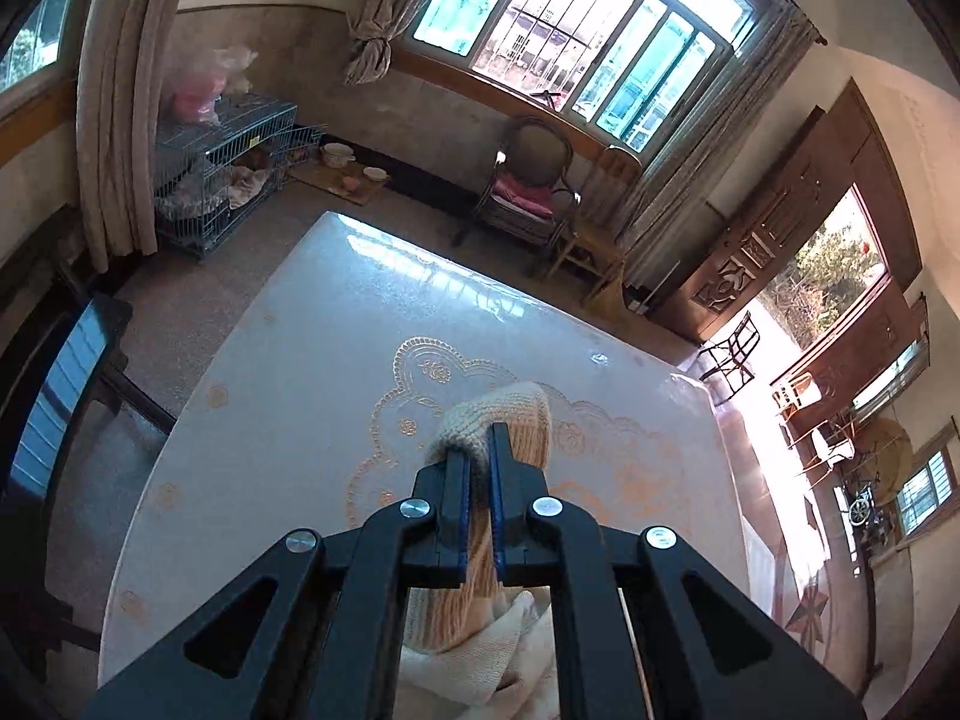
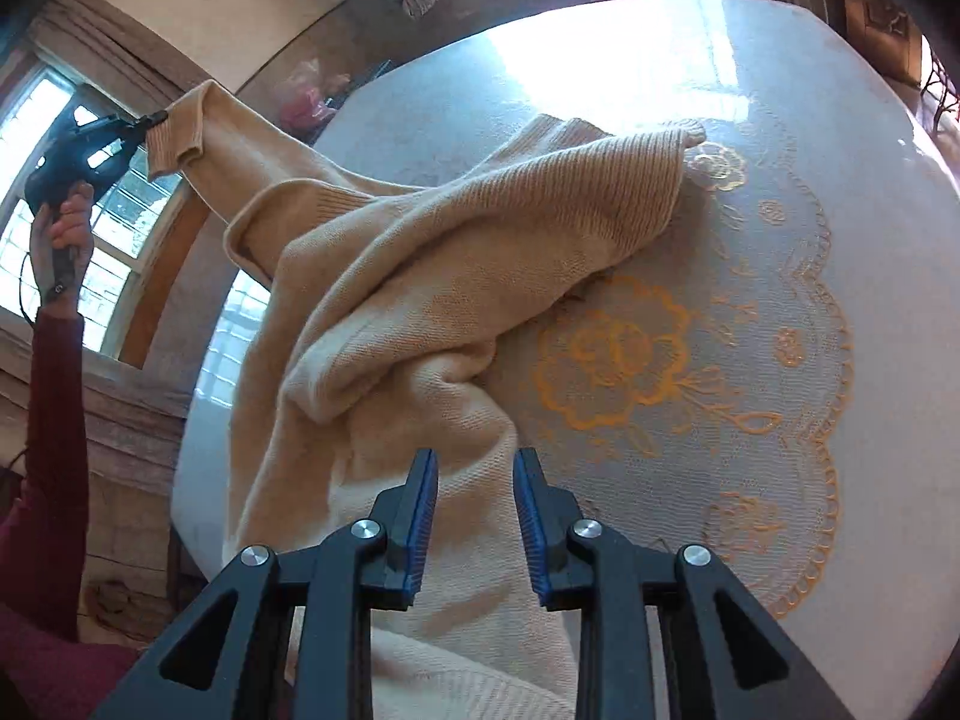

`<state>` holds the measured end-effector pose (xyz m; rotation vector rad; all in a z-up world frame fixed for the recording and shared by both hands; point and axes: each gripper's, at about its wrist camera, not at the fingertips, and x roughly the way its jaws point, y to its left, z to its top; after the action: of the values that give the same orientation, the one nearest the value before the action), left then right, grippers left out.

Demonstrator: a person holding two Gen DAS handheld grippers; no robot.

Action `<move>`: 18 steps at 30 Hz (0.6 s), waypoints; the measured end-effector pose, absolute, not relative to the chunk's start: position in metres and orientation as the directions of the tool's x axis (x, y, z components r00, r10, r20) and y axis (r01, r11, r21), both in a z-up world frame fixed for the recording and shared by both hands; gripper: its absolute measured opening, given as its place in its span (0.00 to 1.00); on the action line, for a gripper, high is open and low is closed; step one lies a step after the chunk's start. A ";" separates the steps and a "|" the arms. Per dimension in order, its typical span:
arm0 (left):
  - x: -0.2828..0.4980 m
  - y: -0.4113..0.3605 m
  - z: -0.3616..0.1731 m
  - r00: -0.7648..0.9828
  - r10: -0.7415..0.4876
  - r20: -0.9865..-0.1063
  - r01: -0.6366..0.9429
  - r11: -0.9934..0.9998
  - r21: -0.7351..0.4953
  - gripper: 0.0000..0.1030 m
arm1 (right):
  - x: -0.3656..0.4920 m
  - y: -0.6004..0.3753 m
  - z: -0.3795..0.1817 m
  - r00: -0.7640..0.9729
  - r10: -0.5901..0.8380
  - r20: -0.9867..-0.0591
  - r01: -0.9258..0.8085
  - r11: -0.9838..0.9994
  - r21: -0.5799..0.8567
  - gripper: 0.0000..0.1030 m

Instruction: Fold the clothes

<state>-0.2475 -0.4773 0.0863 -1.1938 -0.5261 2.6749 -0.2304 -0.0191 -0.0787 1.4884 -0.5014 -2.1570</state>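
A beige knit sweater (image 2: 456,252) lies bunched on the round table (image 2: 780,240), which has a white cloth with orange flower embroidery. One sleeve is stretched up and to the left, off the table. My left gripper (image 2: 159,117) is shut on that sleeve's ribbed cuff, held high by a hand (image 2: 63,228) in a dark red sleeve. In the left wrist view the cuff (image 1: 504,405) sticks out above the closed left gripper (image 1: 480,438), and the sleeve hangs down behind it. My right gripper (image 2: 474,462) stands open low over the sweater's near part, with fabric showing in the gap but not pinched.
The table's edge (image 1: 252,324) drops to a speckled floor. A dark chair (image 1: 60,372) stands at the table's left side. Beyond are a wire cage (image 1: 222,162), an armchair with a pink cushion (image 1: 528,180), curtains and windows, and a wooden door (image 1: 780,228).
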 end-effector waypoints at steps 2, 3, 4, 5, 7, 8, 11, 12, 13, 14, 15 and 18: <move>-0.243 -0.471 0.084 -0.647 0.288 -0.706 -0.032 -0.935 -0.352 0.05 | -0.249 -0.054 -0.064 -0.291 -0.642 -0.709 0.263 -0.767 0.585 0.27; -0.237 -0.463 0.084 -0.643 0.276 -0.714 -0.024 -0.939 -0.342 0.05 | -0.259 -0.073 -0.056 -0.282 -0.673 -0.684 0.312 -0.739 0.597 0.27; -0.235 -0.462 0.085 -0.642 0.268 -0.718 -0.016 -0.941 -0.337 0.05 | -0.270 -0.091 -0.052 -0.262 -0.708 -0.656 0.347 -0.704 0.620 0.29; -0.232 -0.465 0.085 -0.640 0.280 -0.716 -0.017 -0.936 -0.351 0.05 | -0.283 -0.109 -0.051 -0.245 -0.730 -0.638 0.370 -0.678 0.635 0.29; -0.225 -0.471 0.085 -0.637 0.303 -0.709 -0.019 -0.925 -0.378 0.05 | -0.314 -0.143 -0.056 -0.204 -0.779 -0.593 0.376 -0.621 0.687 0.30; -0.222 -0.474 0.085 -0.638 0.316 -0.702 -0.026 -0.920 -0.390 0.05 | -0.332 -0.160 -0.066 -0.153 -0.811 -0.564 0.338 -0.580 0.741 0.31; -0.212 -0.488 0.089 -0.640 0.332 -0.693 -0.019 -0.908 -0.418 0.05 | -0.369 -0.193 -0.097 -0.083 -0.879 -0.469 0.197 -0.476 0.857 0.32; -0.209 -0.490 0.089 -0.641 0.330 -0.693 -0.021 -0.910 -0.414 0.05 | -0.378 -0.204 -0.107 -0.064 -0.894 -0.444 0.159 -0.449 0.879 0.32; -0.206 -0.492 0.090 -0.641 0.328 -0.694 -0.022 -0.912 -0.411 0.05 | -0.386 -0.212 -0.116 -0.056 -0.905 -0.421 0.124 -0.425 0.897 0.33; -0.203 -0.494 0.090 -0.642 0.327 -0.694 -0.025 -0.913 -0.407 0.05 | -0.390 -0.216 -0.122 -0.068 -0.912 -0.404 0.099 -0.409 0.907 0.34; -0.200 -0.496 0.091 -0.638 0.337 -0.692 -0.040 -0.912 -0.408 0.05 | -0.395 -0.220 -0.129 -0.080 -0.919 -0.387 0.075 -0.393 0.916 0.35; -0.192 -0.497 0.090 -0.636 0.348 -0.689 -0.060 -0.912 -0.405 0.05 | -0.405 -0.230 -0.141 -0.113 -0.934 -0.338 0.048 -0.345 0.938 0.36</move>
<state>-0.1923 -0.4968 0.0899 -1.2037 -0.5132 2.6009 -0.4054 -0.2295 -0.1405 1.3582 -1.0487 -1.5732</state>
